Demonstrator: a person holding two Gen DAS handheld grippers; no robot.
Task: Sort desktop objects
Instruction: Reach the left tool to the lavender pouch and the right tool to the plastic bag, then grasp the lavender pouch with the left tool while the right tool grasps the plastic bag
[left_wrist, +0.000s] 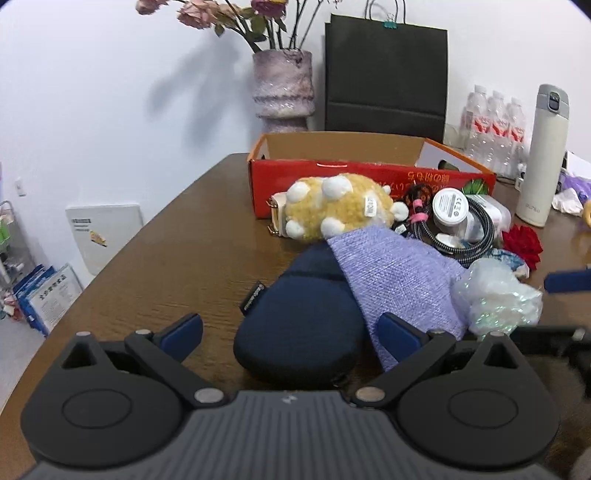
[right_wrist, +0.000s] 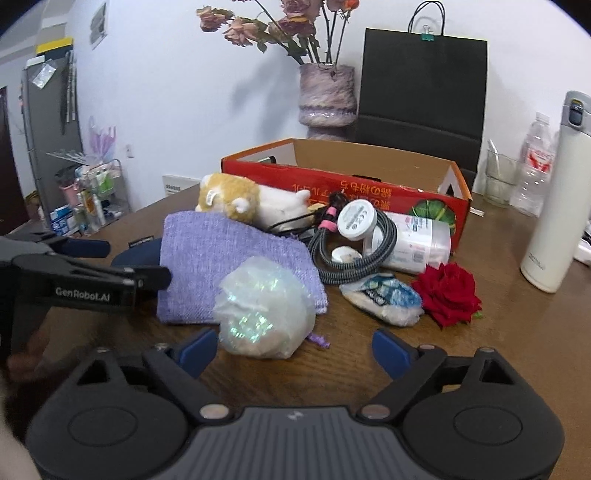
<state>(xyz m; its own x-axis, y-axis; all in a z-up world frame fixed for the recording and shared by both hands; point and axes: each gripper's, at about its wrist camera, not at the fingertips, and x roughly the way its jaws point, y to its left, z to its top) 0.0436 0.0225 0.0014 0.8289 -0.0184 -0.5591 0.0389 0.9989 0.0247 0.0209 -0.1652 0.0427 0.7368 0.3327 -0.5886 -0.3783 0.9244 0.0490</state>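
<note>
A pile of objects lies on the brown table before a red cardboard box (left_wrist: 369, 177) (right_wrist: 369, 184). My left gripper (left_wrist: 291, 336) is open, its fingers either side of a navy case (left_wrist: 299, 325), partly under a purple cloth pouch (left_wrist: 391, 269) (right_wrist: 229, 269). My right gripper (right_wrist: 295, 347) is open, just in front of an iridescent wrapped ball (right_wrist: 264, 310) (left_wrist: 495, 295). A yellow plush toy (left_wrist: 340, 206) (right_wrist: 236, 199), a braided cable (right_wrist: 354, 254), a white bottle (right_wrist: 413, 240), a snack packet (right_wrist: 384, 299) and a red rose (right_wrist: 448, 291) lie around.
A white thermos (right_wrist: 554, 199) (left_wrist: 543, 155) stands at right with water bottles (right_wrist: 535, 166) and a glass (right_wrist: 500, 177). A vase of dried flowers (right_wrist: 327, 96) and a black paper bag (right_wrist: 421, 85) stand behind the box. The left gripper shows in the right wrist view (right_wrist: 110, 266).
</note>
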